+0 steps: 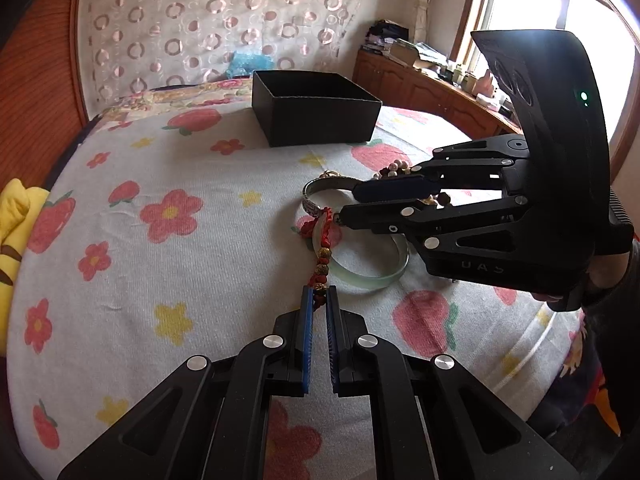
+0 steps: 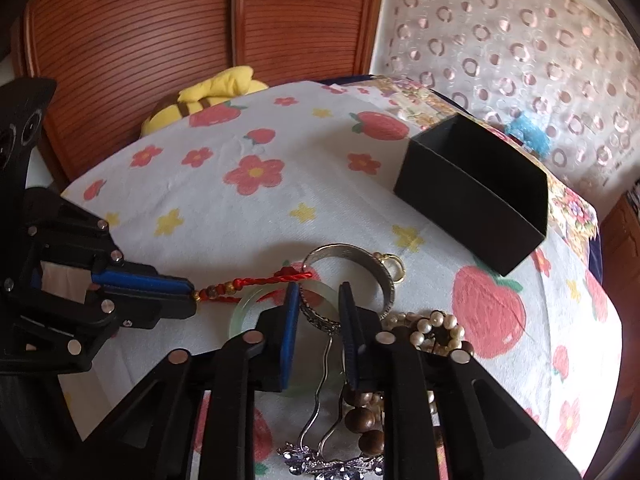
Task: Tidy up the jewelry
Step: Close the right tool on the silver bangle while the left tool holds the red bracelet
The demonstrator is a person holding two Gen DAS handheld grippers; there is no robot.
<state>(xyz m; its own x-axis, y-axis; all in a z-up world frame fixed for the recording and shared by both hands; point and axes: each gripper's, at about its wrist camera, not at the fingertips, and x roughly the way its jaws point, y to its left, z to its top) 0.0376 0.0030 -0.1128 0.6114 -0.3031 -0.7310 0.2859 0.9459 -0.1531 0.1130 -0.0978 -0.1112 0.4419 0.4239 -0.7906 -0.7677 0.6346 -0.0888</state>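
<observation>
Jewelry lies in a small heap on the bed, in the centre-right of the left wrist view and the lower centre of the right wrist view. A red cord bracelet with brown and gold beads runs out of the heap toward the left claw, whose blue pads are nearly closed on the cord's beaded end. The cord crosses a pale green jade bangle, and just beyond that sits an engraved silver bangle. The right claw is part open, its jaws standing either side of the silver bangle's near rim without pinching it, as far as the picture shows. Lower right of it are a pearl bracelet, dark wooden beads, a wavy silver hairpin and a crystal ornament at the bottom edge.

Beyond the heap, a black box stands open on the flower-and-strawberry bedsheet, well apart from the pieces. What shows of its inside looks empty, so the sorting appears barely begun: one piece gripped, nothing yet in the box, and every other piece waiting.

A yellow plush toy rests at the bed's edge. The only readable writing is raised lettering, seemingly "UAS", on the right claw's body.
</observation>
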